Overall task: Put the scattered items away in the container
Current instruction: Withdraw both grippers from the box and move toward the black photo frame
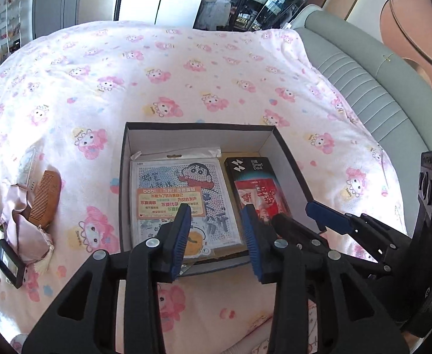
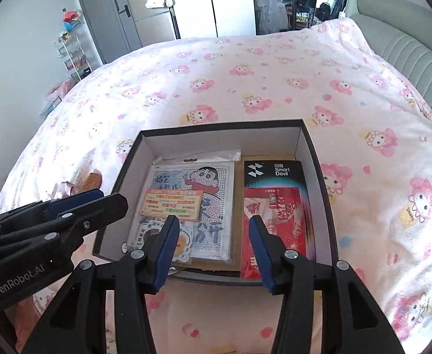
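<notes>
Black-walled cardboard box (image 1: 121,183) with a white inside sits on the pink cartoon-print bedspread (image 1: 186,73), holding a cartoon sticker pack (image 1: 183,194) and a black carton (image 2: 275,174), while left gripper (image 1: 216,233) and right gripper (image 2: 213,244) hover above it, jaws apart and empty, and a wooden comb (image 1: 45,197) lies left.

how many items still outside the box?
3 visible: comb, pink pouch under it, small black gadget nearest the camera, all left of the box. More may lie past the frame edge.
</notes>
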`<state>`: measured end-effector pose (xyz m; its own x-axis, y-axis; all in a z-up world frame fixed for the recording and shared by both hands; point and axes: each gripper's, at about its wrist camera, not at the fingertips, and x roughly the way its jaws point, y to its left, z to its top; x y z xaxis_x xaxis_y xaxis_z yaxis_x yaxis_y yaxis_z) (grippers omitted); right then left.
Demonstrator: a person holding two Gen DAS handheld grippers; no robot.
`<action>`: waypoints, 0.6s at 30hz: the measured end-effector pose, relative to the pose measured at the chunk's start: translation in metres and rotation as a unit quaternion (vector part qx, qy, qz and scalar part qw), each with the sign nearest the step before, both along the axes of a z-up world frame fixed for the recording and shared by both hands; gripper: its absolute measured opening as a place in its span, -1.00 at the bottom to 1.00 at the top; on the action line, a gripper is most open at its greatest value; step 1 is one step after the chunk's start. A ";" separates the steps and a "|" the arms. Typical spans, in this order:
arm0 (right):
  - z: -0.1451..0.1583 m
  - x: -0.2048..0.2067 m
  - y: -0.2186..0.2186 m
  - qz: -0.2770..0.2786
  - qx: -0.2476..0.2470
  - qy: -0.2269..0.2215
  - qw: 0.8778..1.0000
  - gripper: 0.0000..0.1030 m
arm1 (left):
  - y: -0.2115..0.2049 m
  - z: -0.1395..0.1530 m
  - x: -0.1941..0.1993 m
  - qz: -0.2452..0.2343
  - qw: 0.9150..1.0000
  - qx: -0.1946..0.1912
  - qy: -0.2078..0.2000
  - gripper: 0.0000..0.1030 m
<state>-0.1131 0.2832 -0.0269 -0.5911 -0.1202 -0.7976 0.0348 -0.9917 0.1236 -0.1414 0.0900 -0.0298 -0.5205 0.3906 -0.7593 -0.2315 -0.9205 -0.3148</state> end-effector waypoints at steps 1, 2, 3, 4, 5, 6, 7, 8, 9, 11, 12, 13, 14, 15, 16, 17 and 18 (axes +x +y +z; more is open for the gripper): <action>0.006 0.007 -0.004 0.004 -0.004 0.006 1.000 -0.06 | -0.003 0.005 0.006 0.000 1.000 0.002 0.005 -0.23; 0.011 0.013 -0.008 0.007 -0.007 0.011 1.000 -0.05 | -0.006 0.009 0.011 0.002 1.000 0.002 0.010 -0.20; 0.017 0.020 -0.013 0.009 -0.008 0.015 1.000 -0.05 | -0.010 0.012 0.018 0.005 1.000 0.001 0.015 -0.20; 0.020 0.024 -0.019 0.012 -0.005 0.020 1.000 -0.05 | -0.014 0.015 0.023 0.007 1.000 -0.001 0.021 -0.20; 0.021 0.028 -0.026 0.015 -0.002 0.026 1.000 -0.04 | -0.018 0.017 0.028 0.009 1.000 -0.003 0.025 -0.20; 0.022 0.034 -0.031 0.016 0.001 0.031 0.999 -0.03 | -0.023 0.019 0.034 0.013 0.999 -0.004 0.029 -0.19; 0.024 0.040 -0.035 0.014 0.002 0.035 0.999 -0.01 | -0.029 0.021 0.040 0.017 0.999 -0.004 0.033 -0.19; 0.026 0.045 -0.039 0.012 0.001 0.038 0.999 0.01 | -0.034 0.023 0.046 0.020 0.999 -0.004 0.036 -0.19; 0.026 0.050 -0.042 0.010 -0.003 0.041 0.999 0.01 | -0.040 0.024 0.052 0.023 0.999 -0.005 0.040 -0.19; 0.027 0.060 -0.048 0.009 -0.016 0.043 0.999 0.02 | -0.052 0.026 0.064 0.030 0.999 -0.008 0.044 -0.19; 0.027 0.063 -0.051 0.010 -0.026 0.043 0.999 0.02 | -0.058 0.026 0.069 0.032 0.998 -0.009 0.045 -0.19; 0.026 0.067 -0.054 0.012 -0.035 0.043 0.998 0.02 | -0.063 0.026 0.074 0.033 0.998 -0.010 0.045 -0.18; 0.026 0.071 -0.058 0.014 -0.041 0.045 0.998 0.02 | -0.068 0.026 0.079 0.035 0.998 -0.011 0.046 -0.18; 0.027 0.075 -0.064 0.016 -0.043 0.046 0.998 0.02 | -0.072 0.025 0.083 0.037 0.998 -0.013 0.047 -0.18; 0.027 0.078 -0.069 0.018 -0.043 0.047 0.998 0.02 | -0.077 0.024 0.087 0.038 0.998 -0.013 0.048 -0.18; 0.028 0.081 -0.074 0.021 -0.044 0.048 0.998 0.02 | -0.081 0.023 0.090 0.040 0.998 -0.012 0.047 -0.18; 0.028 0.083 -0.079 0.023 -0.046 0.049 0.997 0.02 | -0.084 0.021 0.092 0.042 0.998 -0.011 0.046 -0.18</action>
<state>-0.0301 0.2044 0.0009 -0.6571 -0.2195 -0.7211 0.0970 -0.9733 0.2078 -0.0490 0.0059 -0.0086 -0.6190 0.3261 -0.7145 -0.1809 -0.9445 -0.2743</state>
